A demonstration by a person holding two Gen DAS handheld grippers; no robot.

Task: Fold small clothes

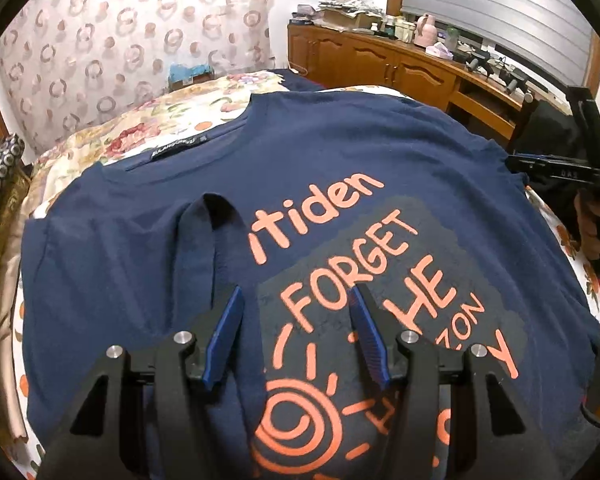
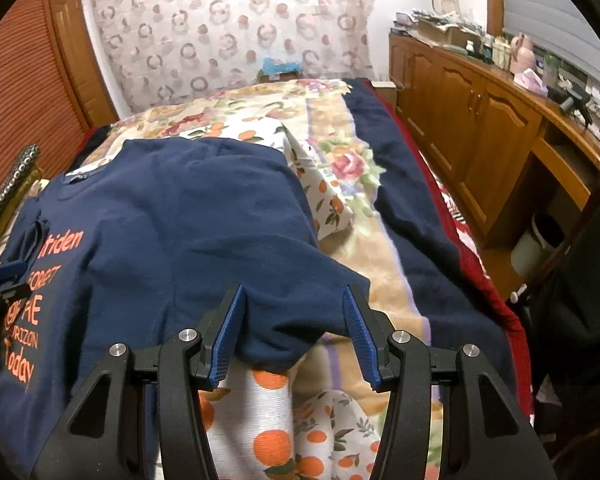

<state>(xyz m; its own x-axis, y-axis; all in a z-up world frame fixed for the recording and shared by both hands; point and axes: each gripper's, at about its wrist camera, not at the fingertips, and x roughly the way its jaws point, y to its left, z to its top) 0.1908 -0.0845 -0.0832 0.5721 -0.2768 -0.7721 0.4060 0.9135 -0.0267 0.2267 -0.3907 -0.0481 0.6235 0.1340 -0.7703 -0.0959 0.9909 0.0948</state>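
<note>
A navy T-shirt (image 1: 340,184) lies print-up on the floral bedspread (image 2: 360,168). At my left gripper (image 1: 296,332), jaws wide and empty, the left sleeve (image 1: 204,232) already lies folded inward toward 11 o'clock. My right gripper (image 2: 292,328), jaws wide, straddles the unfolded right sleeve (image 2: 300,320) at 12 o'clock. I judge the folding barely begun.
</note>
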